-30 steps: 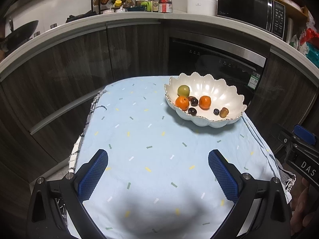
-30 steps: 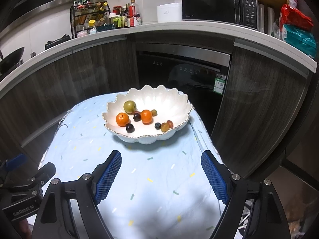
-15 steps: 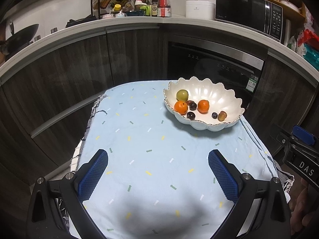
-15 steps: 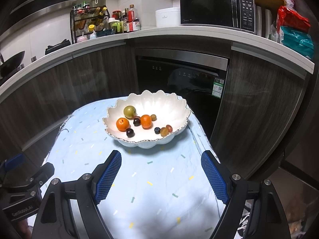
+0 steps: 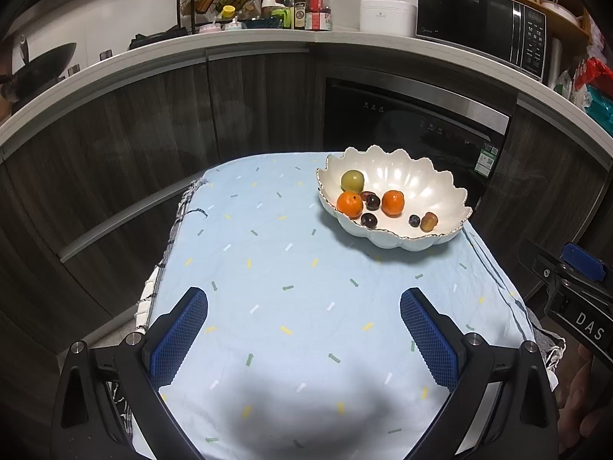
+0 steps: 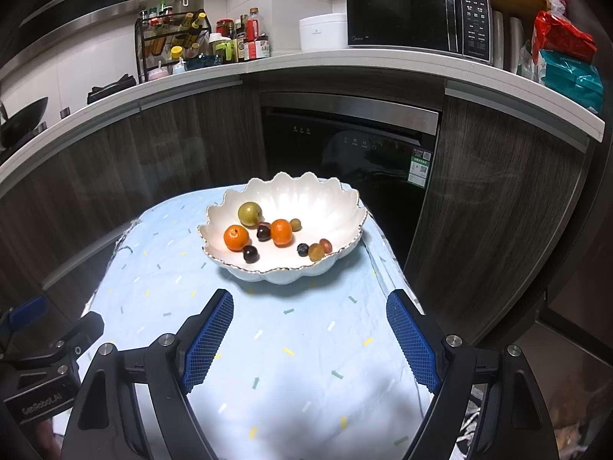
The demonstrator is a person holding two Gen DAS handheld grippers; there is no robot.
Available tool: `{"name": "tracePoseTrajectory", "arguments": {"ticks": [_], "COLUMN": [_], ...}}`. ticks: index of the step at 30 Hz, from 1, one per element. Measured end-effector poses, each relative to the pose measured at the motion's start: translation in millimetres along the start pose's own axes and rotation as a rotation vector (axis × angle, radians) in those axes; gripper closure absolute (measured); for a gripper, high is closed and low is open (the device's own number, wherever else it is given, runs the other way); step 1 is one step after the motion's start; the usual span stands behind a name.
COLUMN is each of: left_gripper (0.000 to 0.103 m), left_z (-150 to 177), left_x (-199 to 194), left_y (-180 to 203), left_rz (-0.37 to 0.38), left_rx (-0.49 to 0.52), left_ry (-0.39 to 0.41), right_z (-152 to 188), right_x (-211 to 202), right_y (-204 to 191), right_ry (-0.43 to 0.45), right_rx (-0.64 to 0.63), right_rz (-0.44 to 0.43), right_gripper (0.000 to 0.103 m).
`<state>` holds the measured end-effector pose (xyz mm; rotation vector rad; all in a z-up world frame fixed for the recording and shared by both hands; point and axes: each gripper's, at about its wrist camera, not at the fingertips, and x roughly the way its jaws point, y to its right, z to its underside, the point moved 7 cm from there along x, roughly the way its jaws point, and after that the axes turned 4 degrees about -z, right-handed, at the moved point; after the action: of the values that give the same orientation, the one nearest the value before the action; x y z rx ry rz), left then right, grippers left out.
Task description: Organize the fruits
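Blue cloth (image 5: 291, 306) under both wide, empty hand-held grippers; red grape (image 6: 326, 245) only in right view.

We are viewing the scalloped bowl (image 5: 394, 207) from two wrist cameras, each angling downward along its own fingers toward the kitchen cabinets. The left camera is sitting farther from the bowl, which lies to its upper right; the right camera is facing the bowl (image 6: 283, 230) almost head-on and nearer. Both are sharing the bowl, the blue cloth (image 5: 291, 306) and the counter behind.
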<state>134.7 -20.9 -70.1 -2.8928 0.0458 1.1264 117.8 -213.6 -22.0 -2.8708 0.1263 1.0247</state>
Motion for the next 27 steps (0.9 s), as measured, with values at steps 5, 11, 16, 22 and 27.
{"name": "tracePoseTrajectory", "arguments": {"ticks": [5, 11, 16, 22, 27], "left_gripper": [0.0, 0.0, 0.0, 0.0, 0.0], "left_z": [0.1, 1.5, 1.4, 1.9, 4.7], "left_x": [0.5, 2.7, 1.1, 1.7, 2.7], "left_y": [-0.2, -1.0, -1.4, -1.4, -0.2], "left_rz": [0.0, -0.003, -0.005, -0.002, 0.012], "left_rx": [-0.001, 0.001, 0.0, -0.001, -0.006], "left_ry": [0.0, -0.006, -0.002, -0.01, -0.017], "right_z": [0.8, 1.5, 1.1, 2.6, 3.9], "right_x": [0.1, -0.4, 0.3, 0.6, 1.5], "right_y": [-0.2, -0.1, 0.5, 0.8, 1.8], "right_ry": [-0.001, -0.002, -0.002, -0.006, -0.008], "right_rx": [0.001, 0.002, 0.001, 0.002, 0.004], "right_rz": [0.0, 0.001, 0.001, 0.0, 0.0], "right_gripper": [0.02, 0.02, 0.02, 0.02, 0.02]}}
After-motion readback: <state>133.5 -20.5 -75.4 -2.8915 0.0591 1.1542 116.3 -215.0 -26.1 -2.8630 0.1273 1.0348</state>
